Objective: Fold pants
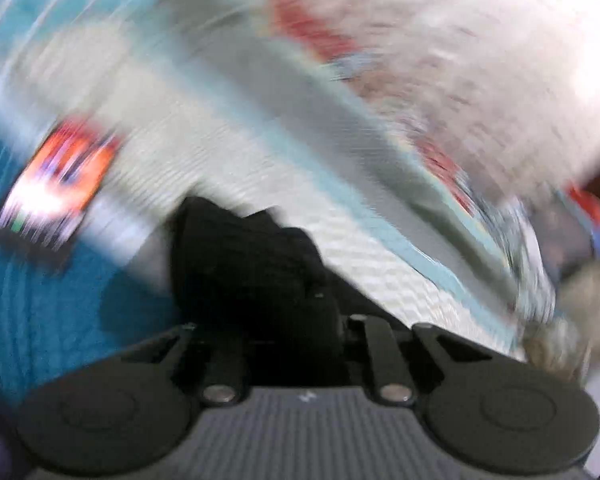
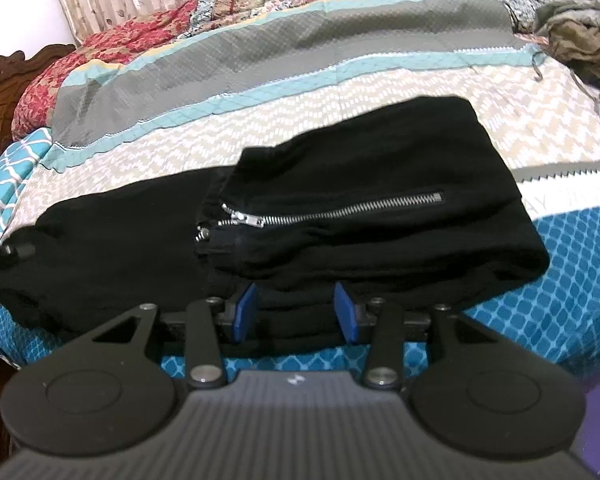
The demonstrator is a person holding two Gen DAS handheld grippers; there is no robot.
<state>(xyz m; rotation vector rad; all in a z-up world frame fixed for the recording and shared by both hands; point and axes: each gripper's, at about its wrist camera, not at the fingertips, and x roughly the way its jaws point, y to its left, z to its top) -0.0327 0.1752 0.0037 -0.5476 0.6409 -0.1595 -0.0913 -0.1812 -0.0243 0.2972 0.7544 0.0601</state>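
Observation:
Black pants (image 2: 360,196) with a silver zipper lie folded on the bed, their folded upper part stacked on a lower layer that runs to the left. My right gripper (image 2: 296,312) is at the near edge of the pants, its blue pads (image 2: 346,312) apart with black fabric between them. The left wrist view is heavily blurred. There my left gripper (image 1: 260,276) is covered by a bunch of black pants fabric (image 1: 244,264), and its fingers are hidden.
The bed is covered by a patterned quilt (image 2: 300,64) with grey, teal and red bands and a blue patterned sheet (image 2: 572,280) near me. A pile of crumpled clothes (image 2: 580,28) lies at the back right. A carved wooden headboard (image 2: 4,84) stands at left.

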